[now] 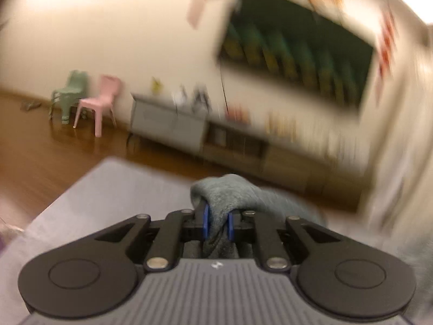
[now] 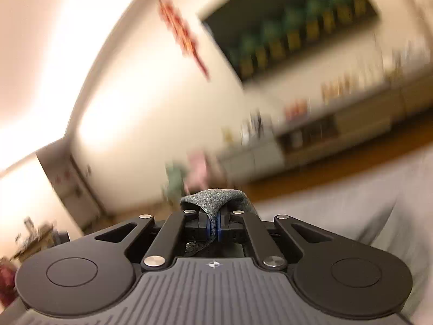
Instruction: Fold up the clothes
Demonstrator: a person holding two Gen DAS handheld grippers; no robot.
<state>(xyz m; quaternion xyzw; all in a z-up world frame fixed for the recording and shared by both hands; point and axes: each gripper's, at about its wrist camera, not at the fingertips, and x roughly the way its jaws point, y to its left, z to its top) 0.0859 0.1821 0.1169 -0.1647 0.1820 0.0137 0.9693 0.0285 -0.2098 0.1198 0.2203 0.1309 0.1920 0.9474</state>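
Wall (image 1: 121, 40), pale and blurred, fills the far scene, with a dark framed board (image 1: 297, 51) on it and a pink chair (image 1: 100, 103) far left. Nearer lies my grey work surface (image 1: 108, 197). My left gripper (image 1: 217, 222) is clamped on a fold of grey cloth (image 1: 230, 192), bunched over the blue pads. My right gripper (image 2: 215, 226) pinches the same speckled grey cloth (image 2: 213, 197), draped over its tips.

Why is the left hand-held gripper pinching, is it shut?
Shut. The left hand-held gripper has its blue pads squeezing bunched grey cloth.
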